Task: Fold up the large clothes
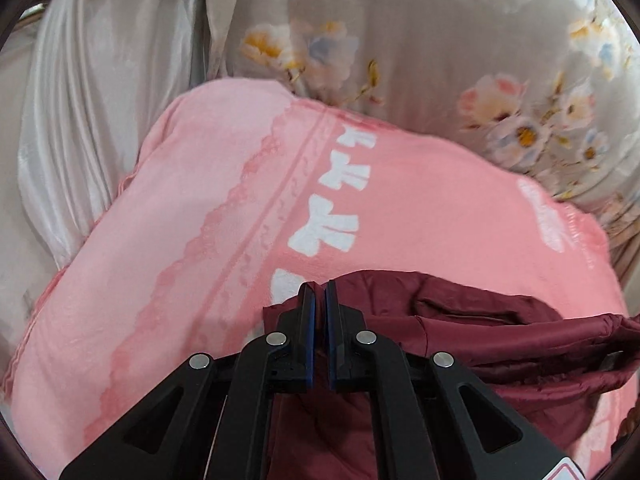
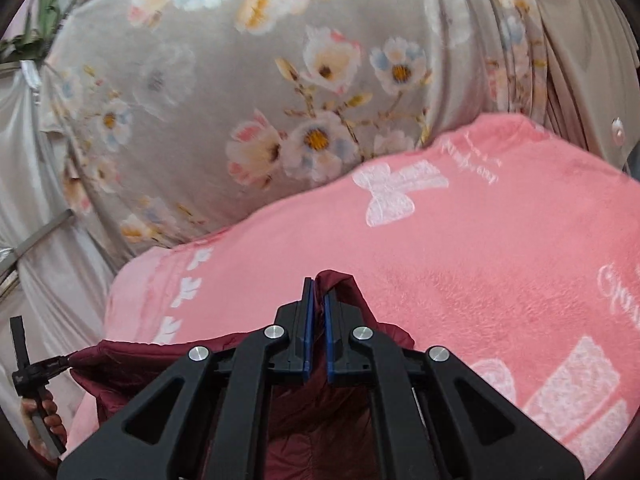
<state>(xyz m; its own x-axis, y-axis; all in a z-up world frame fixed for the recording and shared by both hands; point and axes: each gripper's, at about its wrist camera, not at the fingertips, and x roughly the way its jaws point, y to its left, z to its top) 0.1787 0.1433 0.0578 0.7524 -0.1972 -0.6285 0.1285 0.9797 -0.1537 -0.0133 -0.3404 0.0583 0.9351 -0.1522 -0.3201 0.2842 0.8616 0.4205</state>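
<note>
Pink blanket [image 1: 200,240], grippers seemingly clamping maroon jacket [image 1: 500,340].

A maroon quilted jacket [image 1: 500,332] — glossy, crumpled — lies bunched on a pink blanket [image 1: 192,216], its edges lifted.

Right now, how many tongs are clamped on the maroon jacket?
2. The left tongs pinch a jacket edge over the pink blanket. The right tongs pinch another fold of the maroon jacket. Nothing else visibly grips it.
</note>
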